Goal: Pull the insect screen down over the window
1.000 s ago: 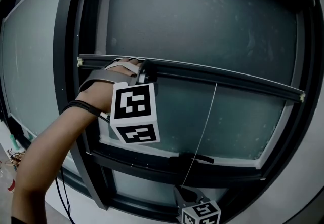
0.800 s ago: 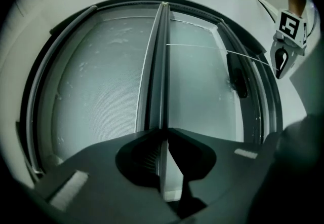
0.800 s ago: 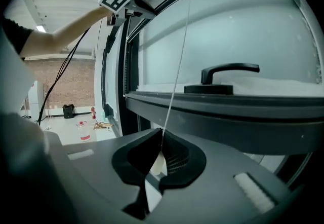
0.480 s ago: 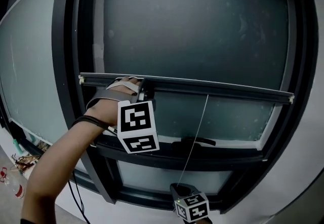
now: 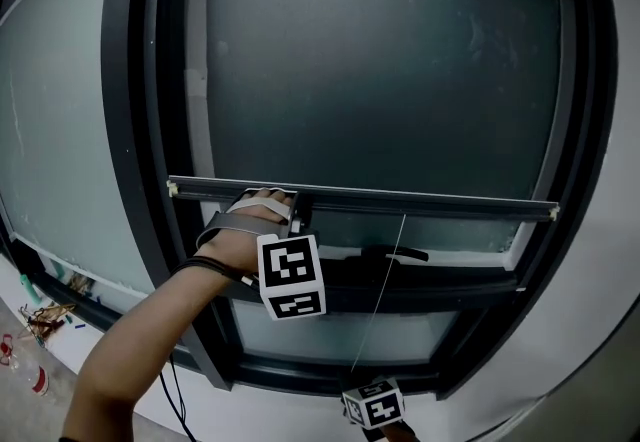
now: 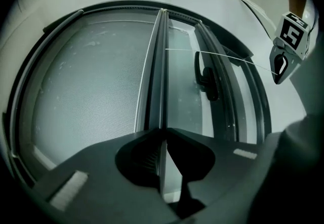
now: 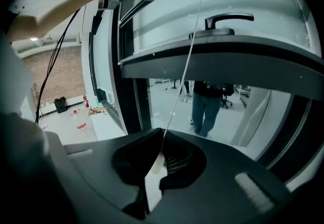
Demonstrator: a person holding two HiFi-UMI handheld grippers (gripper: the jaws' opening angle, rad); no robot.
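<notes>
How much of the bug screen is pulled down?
Mostly done: the screen hangs far down, its bar just above the handle. In hand: left tool jaws closing on the bar, right tool shut on the cord. Left: the last strip below.

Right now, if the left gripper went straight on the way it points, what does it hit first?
The screen's pull bar: it is already between the left gripper's closing jaws, so no free travel. Behind it probably the window glass, depth unclear.
</notes>
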